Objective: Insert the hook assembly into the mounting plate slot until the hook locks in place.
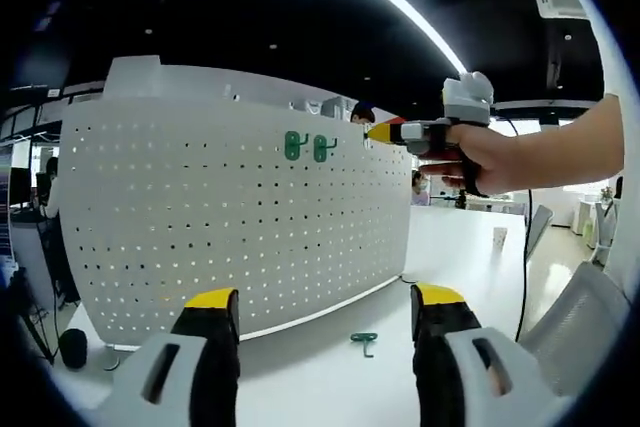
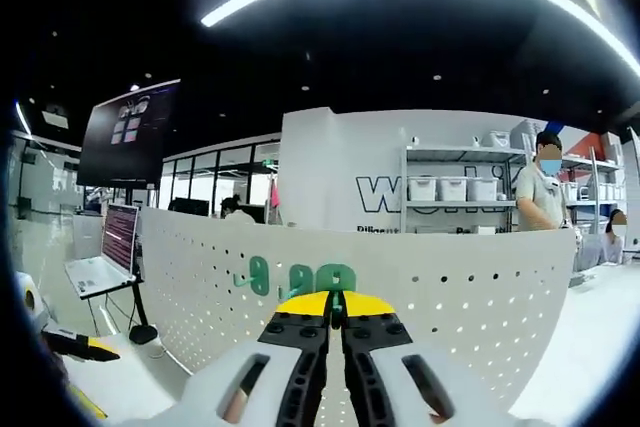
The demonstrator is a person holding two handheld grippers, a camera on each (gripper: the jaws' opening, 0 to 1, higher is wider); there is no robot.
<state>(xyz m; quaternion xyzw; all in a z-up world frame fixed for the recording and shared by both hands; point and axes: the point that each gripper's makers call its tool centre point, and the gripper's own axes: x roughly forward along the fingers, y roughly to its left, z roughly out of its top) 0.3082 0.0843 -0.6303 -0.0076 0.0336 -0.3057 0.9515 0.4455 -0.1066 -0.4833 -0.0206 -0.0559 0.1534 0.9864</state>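
Note:
The curved white pegboard plate [image 1: 240, 217] stands on the table, with two green hooks [image 1: 292, 145] [image 1: 322, 147] hung near its top edge. A spare green hook [image 1: 364, 341] lies on the table in front of it. My left gripper [image 1: 325, 299] stands open and low, facing the board with nothing between its jaws. A hand holds my right gripper [image 1: 385, 131] up at the board's top, just right of the hung hooks. In the right gripper view, that gripper [image 2: 336, 303] is shut on a green hook [image 2: 338, 279], close to the pegboard [image 2: 450, 287] and beside the hung hooks [image 2: 258, 274] [image 2: 300, 278].
A laptop [image 2: 100, 259] sits on a stand left of the board under a dark wall screen [image 2: 125, 132]. Shelving with white bins [image 2: 450, 189] and a standing person [image 2: 540, 195] are behind the board. A grey chair [image 1: 585, 317] stands by the table's right edge.

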